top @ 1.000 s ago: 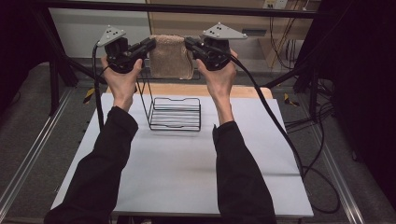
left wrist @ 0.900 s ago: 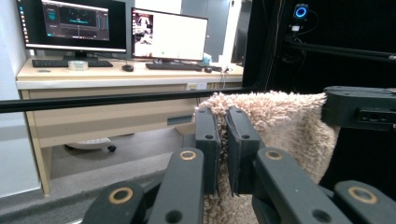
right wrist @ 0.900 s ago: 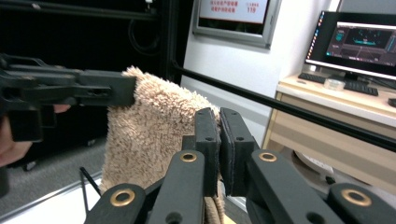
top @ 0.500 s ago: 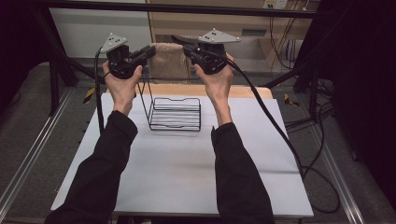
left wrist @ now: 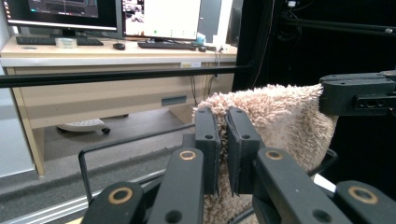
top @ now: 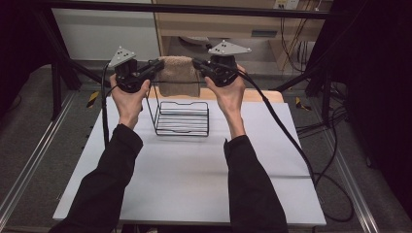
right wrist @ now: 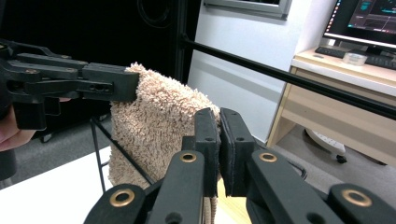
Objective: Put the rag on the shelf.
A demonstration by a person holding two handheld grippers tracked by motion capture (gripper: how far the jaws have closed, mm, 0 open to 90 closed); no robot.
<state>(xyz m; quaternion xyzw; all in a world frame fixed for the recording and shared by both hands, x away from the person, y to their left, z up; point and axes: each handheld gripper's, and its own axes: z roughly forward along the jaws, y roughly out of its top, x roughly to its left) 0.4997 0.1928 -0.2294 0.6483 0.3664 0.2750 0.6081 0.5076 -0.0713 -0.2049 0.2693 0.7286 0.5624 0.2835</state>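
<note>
Nearest you, your sleeves (top: 104, 184) are coming in over the white table (top: 189, 179), cut off at the bottom edge. Beyond them a black wire rack (top: 182, 119) is sitting on the table, its tall back rail running behind your hands. You are holding a beige towel (top: 177, 75) up at that rail, stretched between both tools. Your left gripper (top: 154, 68) is clenching the towel's left top edge; your right gripper (top: 200, 65) is pinching its right top edge. The towel is hiding part of the rail, so whether it is touching the rail is unclear. Farther back, a desk (left wrist: 116, 51) is carrying monitors, cropped at the top.
</note>
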